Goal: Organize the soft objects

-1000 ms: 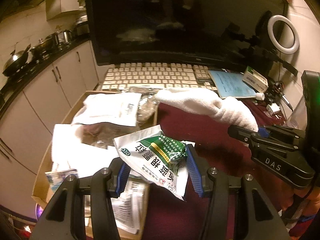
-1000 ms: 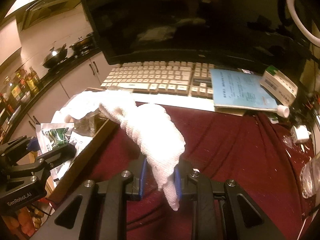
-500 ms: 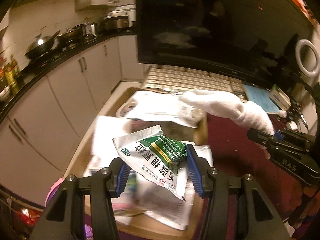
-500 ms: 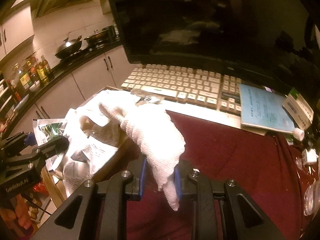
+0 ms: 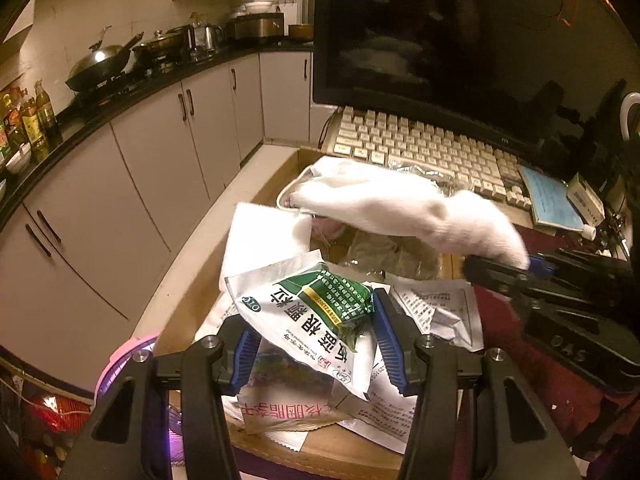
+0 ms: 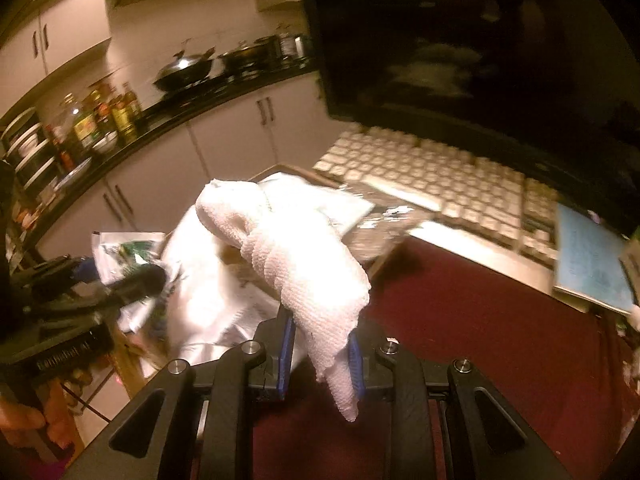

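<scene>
My left gripper (image 5: 312, 340) is shut on a white and green medicine sachet (image 5: 308, 316) and holds it above a cardboard box (image 5: 192, 292) full of packets and paper sheets. My right gripper (image 6: 322, 354) is shut on a white cloth (image 6: 296, 248) that sticks out forward over the box. The cloth also shows in the left wrist view (image 5: 404, 208), with the right gripper (image 5: 532, 268) at the right. In the right wrist view the left gripper (image 6: 120, 280) and its sachet (image 6: 128, 252) sit at the left, blurred.
A keyboard (image 5: 424, 144) and a dark monitor (image 5: 460, 40) stand behind the box. A blue booklet (image 5: 552, 200) lies at the right on the dark red cloth-covered table (image 6: 480, 340). Kitchen cabinets (image 5: 120, 184) and a counter with pots lie to the left.
Both grippers have swung left, toward the box and the kitchen side. The cloth now hangs over the box. Both grips are unchanged.
</scene>
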Demonstrator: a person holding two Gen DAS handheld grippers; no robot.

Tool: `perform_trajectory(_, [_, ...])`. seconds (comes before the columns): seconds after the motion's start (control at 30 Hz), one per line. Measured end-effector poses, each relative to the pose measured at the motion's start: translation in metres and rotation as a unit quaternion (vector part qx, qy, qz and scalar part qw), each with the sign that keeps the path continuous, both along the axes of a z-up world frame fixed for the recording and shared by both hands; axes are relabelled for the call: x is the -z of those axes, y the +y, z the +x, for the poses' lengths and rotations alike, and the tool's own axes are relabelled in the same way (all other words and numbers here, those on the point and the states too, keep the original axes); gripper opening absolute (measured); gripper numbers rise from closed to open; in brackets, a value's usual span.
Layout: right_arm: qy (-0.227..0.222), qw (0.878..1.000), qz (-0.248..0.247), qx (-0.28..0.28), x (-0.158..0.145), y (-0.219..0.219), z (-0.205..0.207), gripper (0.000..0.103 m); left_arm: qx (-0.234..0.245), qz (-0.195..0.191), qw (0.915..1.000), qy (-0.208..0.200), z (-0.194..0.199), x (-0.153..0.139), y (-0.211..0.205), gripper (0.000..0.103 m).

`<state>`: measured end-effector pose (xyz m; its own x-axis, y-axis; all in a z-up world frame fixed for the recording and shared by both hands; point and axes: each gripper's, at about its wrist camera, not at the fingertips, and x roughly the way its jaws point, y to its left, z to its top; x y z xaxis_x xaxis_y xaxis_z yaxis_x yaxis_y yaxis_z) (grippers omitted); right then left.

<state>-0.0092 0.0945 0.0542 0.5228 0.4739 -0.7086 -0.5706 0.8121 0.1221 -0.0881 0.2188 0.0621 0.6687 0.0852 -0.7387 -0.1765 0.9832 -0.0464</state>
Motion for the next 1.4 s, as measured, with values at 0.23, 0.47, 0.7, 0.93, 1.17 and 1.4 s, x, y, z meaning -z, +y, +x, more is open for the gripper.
perform_trajectory(0.23, [0.034,0.999,-0.025,-0.027,0.025,0.034,0.025,0.026,-0.004,-0.009,0.9998,0.016,0.003,0.013,0.008,0.052])
perform_trajectory(0.47, [0.047,0.998,-0.039,-0.031,0.040,0.048,0.036,0.029,-0.006,-0.015,0.9997,0.019,0.004,0.016,0.012,0.052])
perform_trajectory(0.7, [0.043,0.998,-0.031,-0.031,0.033,0.047,0.031,0.042,-0.008,-0.013,0.9997,0.020,0.006,0.015,0.008,0.054])
perform_trajectory(0.93, [0.030,0.999,-0.017,-0.031,0.021,0.037,0.018,0.057,-0.016,-0.012,0.9996,0.019,0.000,0.012,0.006,0.066])
perform_trajectory(1.17, [-0.003,1.000,-0.015,0.003,0.004,0.016,0.003,0.078,-0.026,-0.011,0.9996,0.004,-0.011,0.006,0.006,0.089])
perform_trajectory(1.4, [0.005,0.999,-0.002,0.035,0.003,-0.013,-0.006,0.094,-0.038,-0.001,0.9992,-0.012,-0.025,0.002,0.004,0.099])
